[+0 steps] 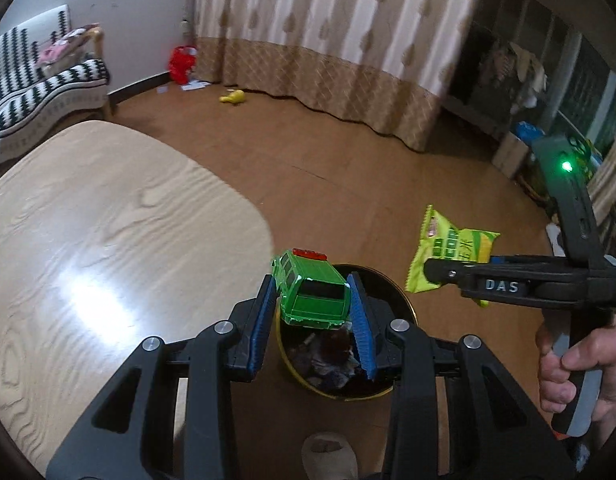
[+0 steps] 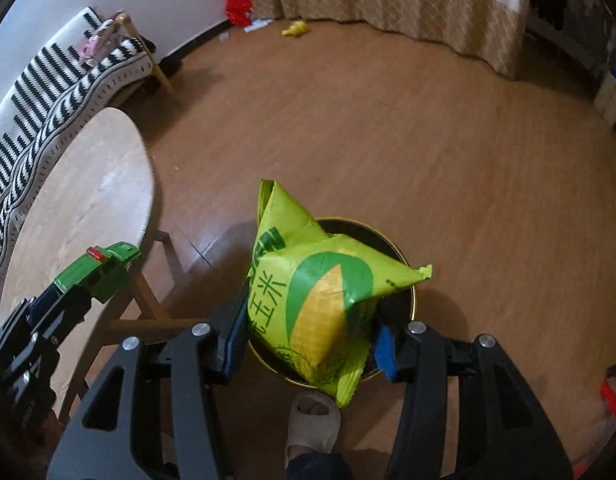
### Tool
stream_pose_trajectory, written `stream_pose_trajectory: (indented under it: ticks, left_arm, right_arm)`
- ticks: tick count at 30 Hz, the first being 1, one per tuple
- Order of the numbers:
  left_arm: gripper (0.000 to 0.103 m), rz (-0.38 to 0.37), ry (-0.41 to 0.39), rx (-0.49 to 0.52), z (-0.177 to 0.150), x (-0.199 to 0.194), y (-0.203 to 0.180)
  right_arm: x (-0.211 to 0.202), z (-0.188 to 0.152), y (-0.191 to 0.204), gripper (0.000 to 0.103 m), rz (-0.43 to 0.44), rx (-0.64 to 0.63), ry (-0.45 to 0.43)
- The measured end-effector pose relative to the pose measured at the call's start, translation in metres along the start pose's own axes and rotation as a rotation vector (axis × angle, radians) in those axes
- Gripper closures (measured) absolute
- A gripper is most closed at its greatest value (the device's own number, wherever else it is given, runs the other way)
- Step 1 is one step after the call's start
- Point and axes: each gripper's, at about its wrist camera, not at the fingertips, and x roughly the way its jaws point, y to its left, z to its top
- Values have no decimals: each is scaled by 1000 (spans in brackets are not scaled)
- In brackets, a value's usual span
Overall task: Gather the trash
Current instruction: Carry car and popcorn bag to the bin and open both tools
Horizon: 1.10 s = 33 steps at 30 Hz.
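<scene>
My left gripper (image 1: 312, 292) is shut on a green toy car (image 1: 311, 294) and holds it above a black round bin (image 1: 405, 312) with a gold rim and trash inside. My right gripper (image 2: 311, 320) is shut on a green-yellow corn snack bag (image 2: 319, 292) and holds it over the same bin (image 2: 403, 264). In the left wrist view the bag (image 1: 447, 252) and right gripper (image 1: 435, 272) hang to the right of the bin. In the right wrist view the car (image 2: 100, 270) and left gripper (image 2: 80, 292) are at the left.
A light wooden table (image 1: 108, 240) stands left of the bin. A striped sofa (image 1: 36, 80) is at the far left. A yellow toy (image 1: 232, 97) and red bag (image 1: 182, 63) lie by the curtain. A slippered foot (image 2: 312, 420) is below the bin.
</scene>
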Motion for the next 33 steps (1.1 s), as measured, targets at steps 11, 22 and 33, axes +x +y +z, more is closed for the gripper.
stream_pose_trajectory:
  ticks: [11, 22, 33]
  left_arm:
    - [67, -23, 28, 19, 6, 25, -15]
    - [67, -35, 46, 36, 6, 40, -26]
    - [67, -85, 69, 39, 3, 59, -29]
  right_arm:
    - [3, 6, -5, 50, 11, 22, 2]
    - [-4, 6, -11, 25, 3, 59, -27]
    - [-20, 3, -32, 21, -17, 125, -75]
